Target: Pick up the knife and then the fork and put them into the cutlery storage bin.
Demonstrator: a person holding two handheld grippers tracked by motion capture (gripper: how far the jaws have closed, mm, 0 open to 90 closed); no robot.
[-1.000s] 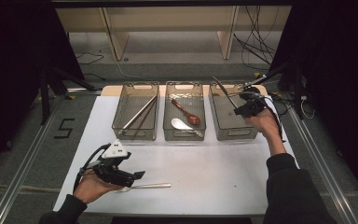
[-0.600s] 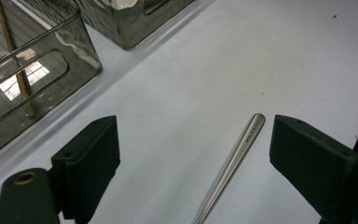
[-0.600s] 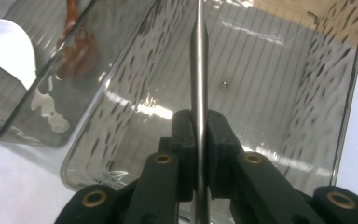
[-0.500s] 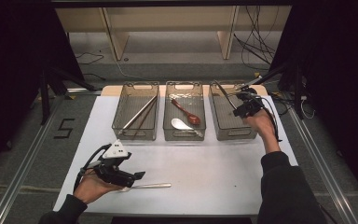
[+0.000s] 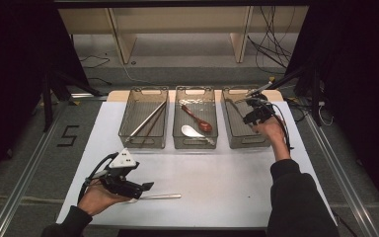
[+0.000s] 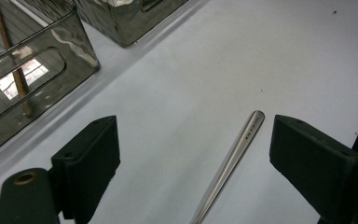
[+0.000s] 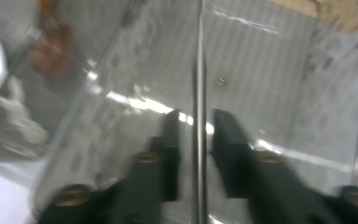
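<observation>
Right gripper [image 7: 195, 140]: fingers have just been opening, parted to a narrow gap either side of a thin metal utensil [image 7: 198, 93] whose long axis runs straight ahead over the right bin [image 5: 237, 140]; release looks in progress. Left gripper [image 6: 193, 154]: fingers spread wide, unclenched, astride a steel handle [image 6: 235, 154] lying flat on the tabletop [image 5: 227, 182], nearer the right-hand finger, with open room on all sides.

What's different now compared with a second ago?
The right gripper, over the right-hand bin, has just been opening its jaws; the thin metal utensil between them now has gaps on both sides, so it is being let go. The left gripper stayed open around the metal handle.
</observation>
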